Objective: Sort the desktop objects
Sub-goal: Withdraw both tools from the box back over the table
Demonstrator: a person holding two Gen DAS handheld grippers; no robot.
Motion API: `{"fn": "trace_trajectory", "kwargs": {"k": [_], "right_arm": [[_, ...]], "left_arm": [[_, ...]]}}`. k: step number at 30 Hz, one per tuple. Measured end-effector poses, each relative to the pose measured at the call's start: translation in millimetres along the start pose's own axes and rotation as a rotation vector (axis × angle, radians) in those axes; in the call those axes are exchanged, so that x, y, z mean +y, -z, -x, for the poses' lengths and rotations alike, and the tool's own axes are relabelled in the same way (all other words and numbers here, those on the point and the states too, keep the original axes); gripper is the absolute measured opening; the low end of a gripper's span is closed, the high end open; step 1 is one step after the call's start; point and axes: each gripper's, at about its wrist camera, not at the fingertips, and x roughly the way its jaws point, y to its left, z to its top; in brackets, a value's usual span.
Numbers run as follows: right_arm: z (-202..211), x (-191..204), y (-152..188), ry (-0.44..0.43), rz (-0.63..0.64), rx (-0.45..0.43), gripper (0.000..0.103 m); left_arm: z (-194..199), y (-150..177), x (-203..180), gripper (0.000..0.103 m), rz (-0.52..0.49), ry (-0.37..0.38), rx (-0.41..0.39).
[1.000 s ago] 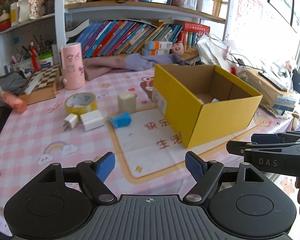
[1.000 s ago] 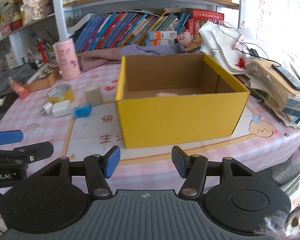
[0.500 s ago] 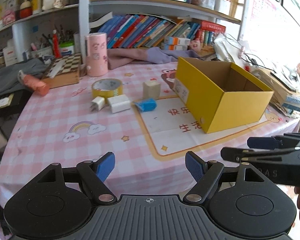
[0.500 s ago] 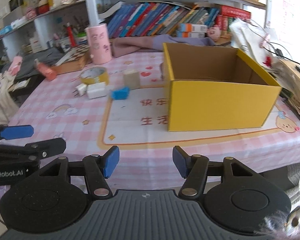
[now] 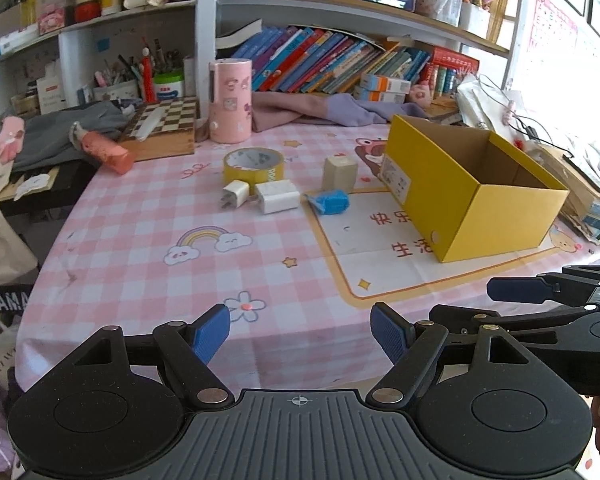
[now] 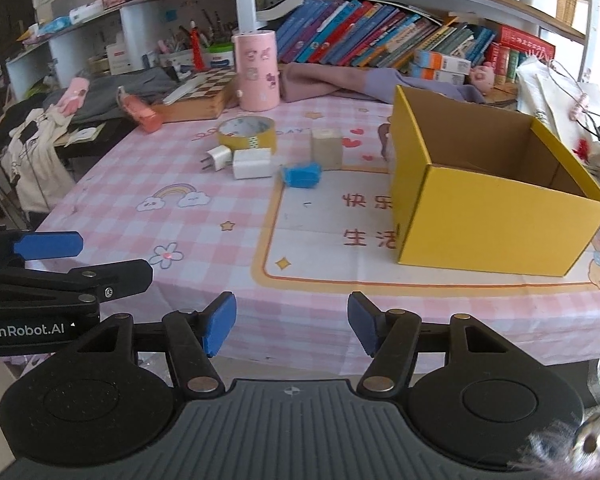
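left wrist view: left hand-held gripper [image 5: 300, 332] gapes wide and empty at the bench [image 5: 140, 248] edge; the yellow box [image 5: 472, 188] hides its own floor; tape roll [image 5: 254, 165], two chargers [image 5: 278, 196] and blue item [image 5: 329, 202] lie left of it. right wrist view: right hand-held gripper [image 6: 291, 322] spread wide, empty; the box interior [image 6: 496, 148] is mostly unseen.

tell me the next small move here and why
Probably bring the left hand-held gripper forward toward the blue eraser. Both hand-held grippers are open and empty at the table's near edge, the right hand-held gripper too, and the eraser lies loose on the tablecloth, the small item closest to the yellow box.
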Motion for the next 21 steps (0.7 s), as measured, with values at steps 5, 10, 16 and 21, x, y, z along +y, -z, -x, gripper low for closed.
{"fn": "trace_trajectory", "kwargs": {"k": [5, 10, 16, 21], "right_arm": [[-2, 6, -1, -0.014, 0.011, -0.002, 0.060], [-4, 10, -3, -0.025, 0.016, -0.002, 0.060], [-6, 14, -7, -0.035, 0.030, -0.002, 0.060], [-9, 17, -7, -0.042, 0.046, 0.008, 0.060]], "left_arm": [[2, 1, 5, 0.080, 0.002, -0.014, -0.003], [4, 2, 10, 0.080, 0.008, -0.026, -0.001], [5, 2, 15, 0.080, 0.023, -0.035, 0.002], [2, 3, 18, 0.080, 0.042, -0.036, 0.013]]}}
